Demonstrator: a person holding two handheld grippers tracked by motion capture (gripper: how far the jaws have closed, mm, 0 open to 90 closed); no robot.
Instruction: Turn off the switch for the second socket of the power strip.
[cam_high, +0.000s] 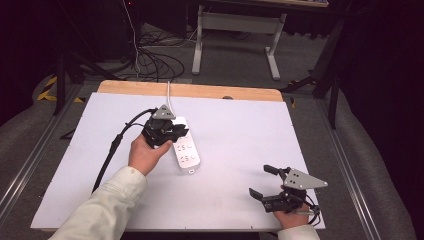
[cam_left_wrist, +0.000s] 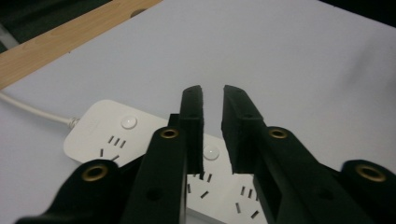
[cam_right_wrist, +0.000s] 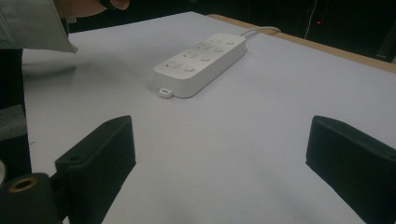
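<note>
A white power strip (cam_high: 186, 150) lies on the white table top (cam_high: 240, 135), its cord (cam_high: 168, 92) running off the far edge. My left gripper (cam_high: 179, 132) hovers over the strip's far half. In the left gripper view its jaws (cam_left_wrist: 212, 91) stand nearly together with a narrow gap and nothing between them. The strip (cam_left_wrist: 107, 135), with its round buttons and sockets, lies just below them. My right gripper (cam_high: 260, 180) rests near the front right edge, its jaws wide apart and empty. In the right gripper view (cam_right_wrist: 219, 135) it faces the strip (cam_right_wrist: 201, 60) from a distance.
A wooden strip (cam_high: 200, 90) borders the table's far edge. Black cables (cam_high: 107, 160) trail from the left gripper across the left side of the table. Beyond it, a desk frame (cam_high: 235, 35) and loose cables stand on the floor.
</note>
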